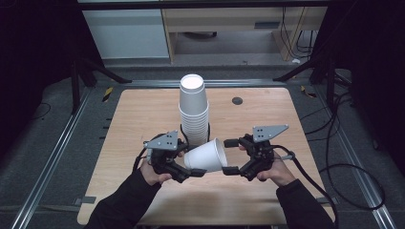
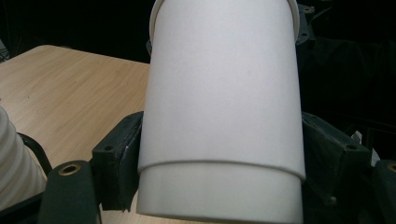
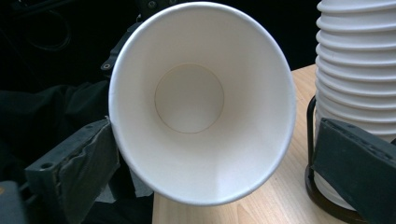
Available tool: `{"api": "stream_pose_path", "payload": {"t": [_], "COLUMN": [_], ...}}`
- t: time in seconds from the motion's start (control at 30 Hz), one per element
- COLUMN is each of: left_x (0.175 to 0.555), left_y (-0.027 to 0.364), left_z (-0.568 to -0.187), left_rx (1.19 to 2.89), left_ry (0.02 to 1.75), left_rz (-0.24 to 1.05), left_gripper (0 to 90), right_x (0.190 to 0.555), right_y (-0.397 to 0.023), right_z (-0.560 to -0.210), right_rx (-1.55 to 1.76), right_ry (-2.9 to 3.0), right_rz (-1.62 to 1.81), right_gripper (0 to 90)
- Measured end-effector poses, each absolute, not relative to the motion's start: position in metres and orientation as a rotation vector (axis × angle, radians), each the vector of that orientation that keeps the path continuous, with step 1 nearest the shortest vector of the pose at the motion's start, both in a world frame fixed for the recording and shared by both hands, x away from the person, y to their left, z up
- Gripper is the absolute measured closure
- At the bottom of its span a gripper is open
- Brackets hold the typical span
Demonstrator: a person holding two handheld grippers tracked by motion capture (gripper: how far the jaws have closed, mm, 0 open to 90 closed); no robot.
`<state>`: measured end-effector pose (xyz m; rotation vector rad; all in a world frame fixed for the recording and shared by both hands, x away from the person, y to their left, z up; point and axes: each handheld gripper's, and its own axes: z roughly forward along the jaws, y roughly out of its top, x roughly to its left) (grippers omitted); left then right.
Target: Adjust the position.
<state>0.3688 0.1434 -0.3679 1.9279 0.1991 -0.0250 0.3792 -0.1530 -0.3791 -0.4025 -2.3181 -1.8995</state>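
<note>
The left gripper (image 1: pixel 193 171) has its jaws closed against the lower, narrow end of a white paper cup (image 1: pixel 207 156), which lies on its side above the table (image 1: pixel 143 114), mouth turned toward the right gripper (image 1: pixel 231 156). In the left gripper view the cup (image 2: pixel 223 93) runs away between the two black jaws, pressed on both flanks; a step near its base looks like a second cup nested inside, though that cannot be told for sure. The right gripper's jaws stand wide apart, one on each side of the cup's rim. In the right gripper view the open mouth (image 3: pixel 201 100) faces the camera; the left jaw sits just at the rim, touching or nearly so, and the right jaw is clear of it — the right gripper has no hold.

Just behind the held cup stands a tall stack of white cups (image 1: pixel 194 112), upright in a dark ring-shaped holder (image 3: pixel 327 200) on the wooden table, very near both grippers. A small dark round disc (image 1: pixel 237 100) lies on the table farther back, to the right of the stack. Black cables (image 1: pixel 334 157) trail over the grey floor at the right.
</note>
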Motion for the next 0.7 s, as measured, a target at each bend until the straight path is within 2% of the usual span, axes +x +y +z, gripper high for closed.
{"api": "stream_pose_path", "payload": {"t": [0.7], "left_x": [0.3660], "left_y": [0.1343], "left_z": [-0.3706], "left_rx": [1.958], "left_ry": [0.170], "left_rz": [-0.025], "left_gripper": [22.3], "right_x": [0.3786], "right_y": [-0.1477], "right_z": [-0.3816], "right_rx": [-0.389], "right_ry": [-2.303], "right_rz": [-1.859], "right_gripper": [0.1]}}
